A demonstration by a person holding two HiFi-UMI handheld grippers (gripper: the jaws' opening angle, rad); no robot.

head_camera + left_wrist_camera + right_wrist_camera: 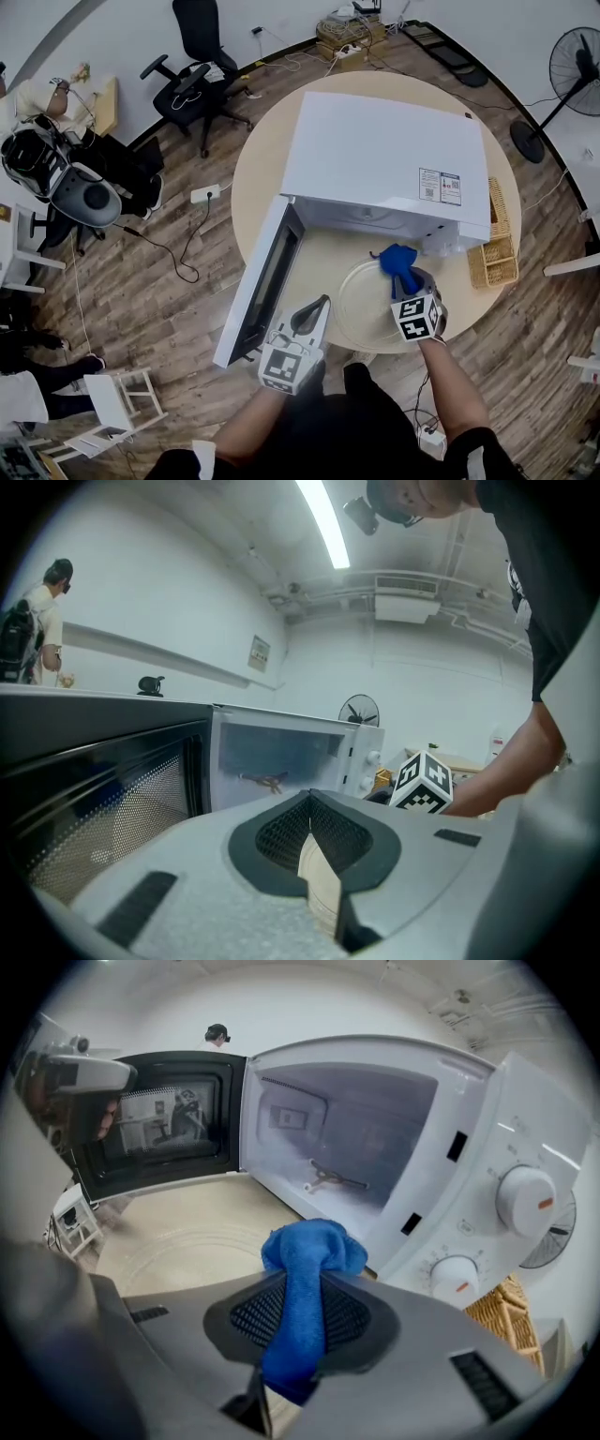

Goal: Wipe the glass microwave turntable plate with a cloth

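Cloth [314,1246], blue, sits pinched in the right gripper [405,277] over the glass plate [361,309] lying on the table [255,178]; press it flat and sweep circles. Left gripper [322,302] looks pressed together, perhaps near the rim.

The cloth [309,1251] is bright blue. The microwave [384,155] is white. Its door [94,808] is black with a fine dotted mesh, and its knobs [525,1199] are white with orange marks. The glass turntable plate [361,305] is clear with faint concentric rings, on a pale beige table [258,178]. The left gripper [319,305] and right gripper [405,274] are grey with dark mesh-patterned pads [258,1316] and black-and-white square-marker cubes [417,319]. The wicker basket [494,258] is tan, and the plank floor [141,281] is brown.
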